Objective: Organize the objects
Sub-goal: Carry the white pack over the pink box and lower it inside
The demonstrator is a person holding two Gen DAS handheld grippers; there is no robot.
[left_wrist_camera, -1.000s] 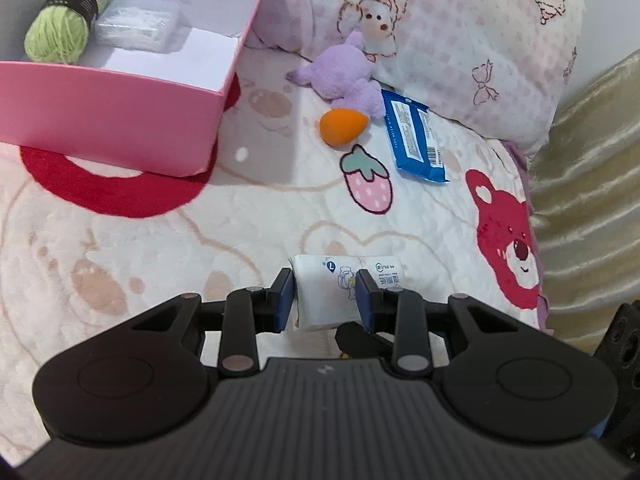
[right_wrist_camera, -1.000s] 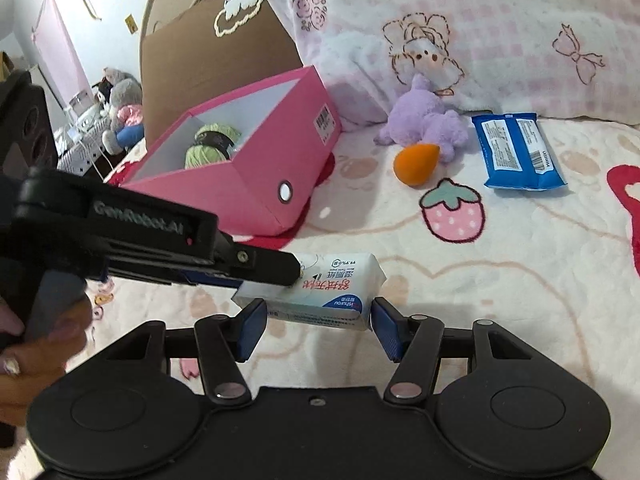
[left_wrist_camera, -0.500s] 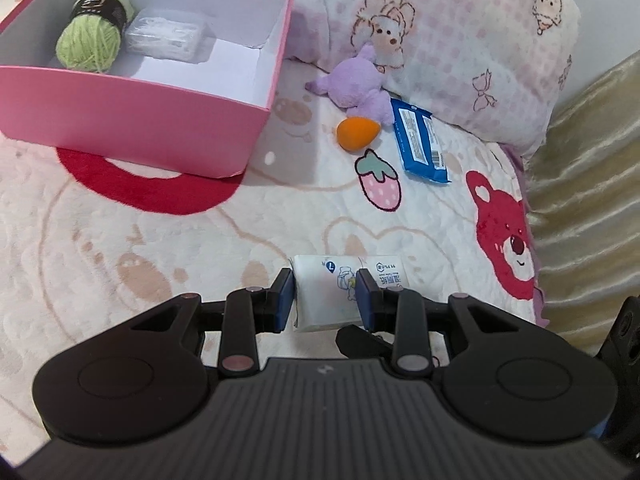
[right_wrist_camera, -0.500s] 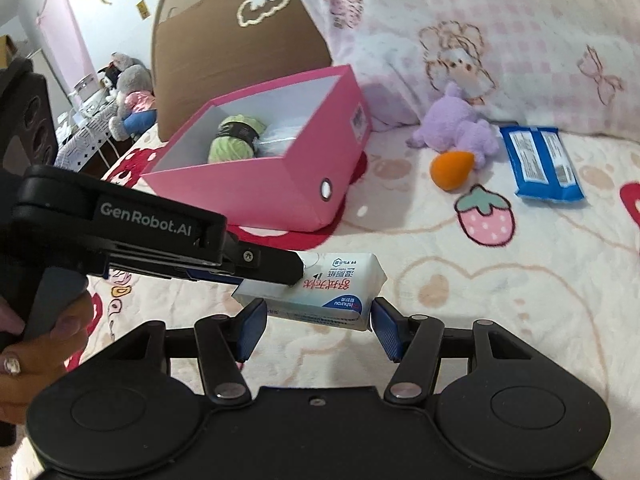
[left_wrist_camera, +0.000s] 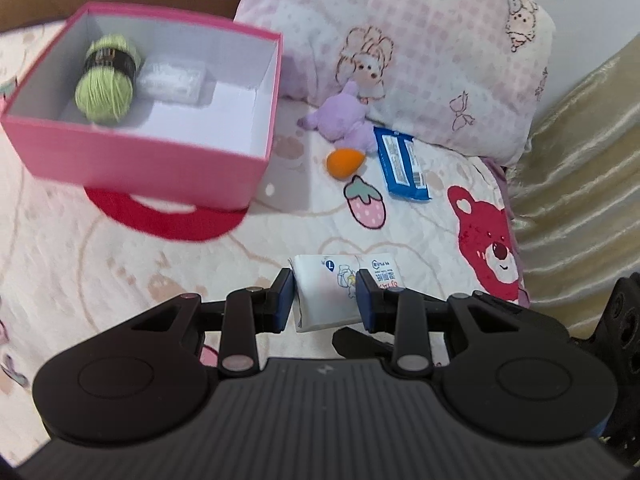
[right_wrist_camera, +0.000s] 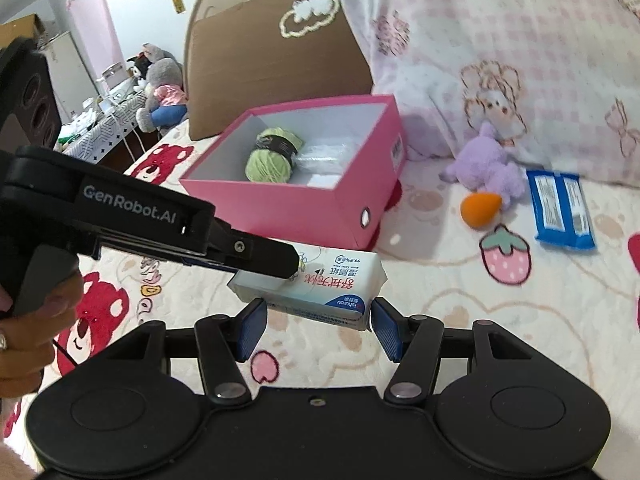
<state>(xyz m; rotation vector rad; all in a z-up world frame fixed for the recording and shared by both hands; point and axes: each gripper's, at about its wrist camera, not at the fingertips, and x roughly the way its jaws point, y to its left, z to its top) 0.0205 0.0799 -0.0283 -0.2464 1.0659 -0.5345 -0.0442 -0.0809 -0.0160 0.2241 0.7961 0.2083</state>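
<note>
A white tissue pack (left_wrist_camera: 324,296) hangs above the bed, and both grippers have it. My left gripper (left_wrist_camera: 324,280) is shut across its short width; in the right wrist view it is the black finger (right_wrist_camera: 260,252) reaching in from the left onto the pack (right_wrist_camera: 332,284). My right gripper (right_wrist_camera: 318,304) has its blue pads pressed on the two long ends of the pack's near edge. The open pink box (left_wrist_camera: 160,152) sits beyond at the left, with a green yarn ball (left_wrist_camera: 106,80) and a clear packet (left_wrist_camera: 172,80) inside.
A purple plush (left_wrist_camera: 344,120), an orange sponge (left_wrist_camera: 344,162) and a blue packet (left_wrist_camera: 402,164) lie by the pink checked pillow (left_wrist_camera: 420,40). A brown cushion (right_wrist_camera: 280,52) stands behind the box (right_wrist_camera: 300,208). A gold curtain (left_wrist_camera: 580,160) borders the bed's right edge.
Both grippers have risen together with the tissue pack held between them. The bed has dropped away and the whole inside of the pink box has come into view.
</note>
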